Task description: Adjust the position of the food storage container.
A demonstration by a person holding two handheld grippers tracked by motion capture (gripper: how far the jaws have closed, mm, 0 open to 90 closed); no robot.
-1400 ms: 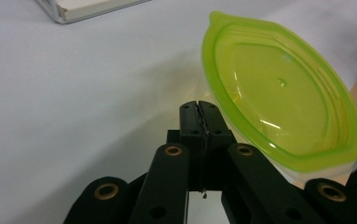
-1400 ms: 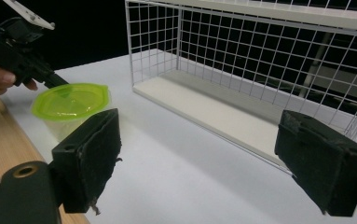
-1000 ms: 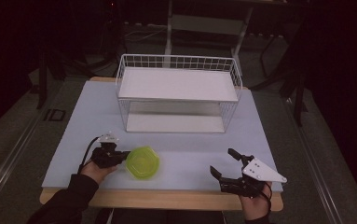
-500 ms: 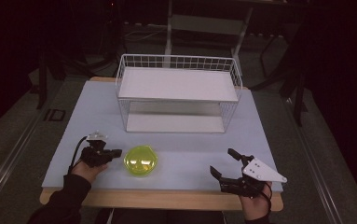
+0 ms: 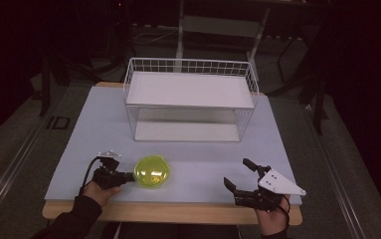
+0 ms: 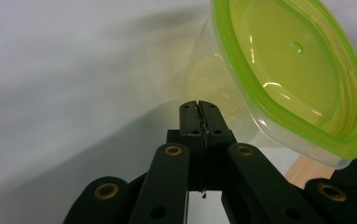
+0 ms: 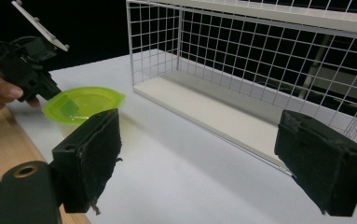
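Nearest the person, at the front edge of the tabletop [image 5: 78, 149], the two grippers were seen resting well apart. The right gripper [image 5: 241, 174] was held with its jaws spread wide and nothing between them, lying on the tabletop near the front right corner. The left gripper [image 5: 127, 177] was seen with its jaws pressed fully together; in the left gripper view no part of anything was caught between them, and the tips lay just beside the rim of the green container [image 5: 152, 172], whether touching it or not could not be told.

The container, a translucent yellow-green tub with a lid fitted on, was found standing on the tabletop near the front left, between the left gripper and the middle. Nothing could be made out inside it; it was judged to be empty, though the tinted lid left that uncertain.

Farther back, a white wire rack [image 5: 190, 99] with two shelves was seen standing across the middle of the tabletop. Both shelves were bare.

The work was judged to be at an early stage: the container had not been lifted or placed anywhere, and if it was meant for the rack, the grasping, carrying and setting down were all left to be done.
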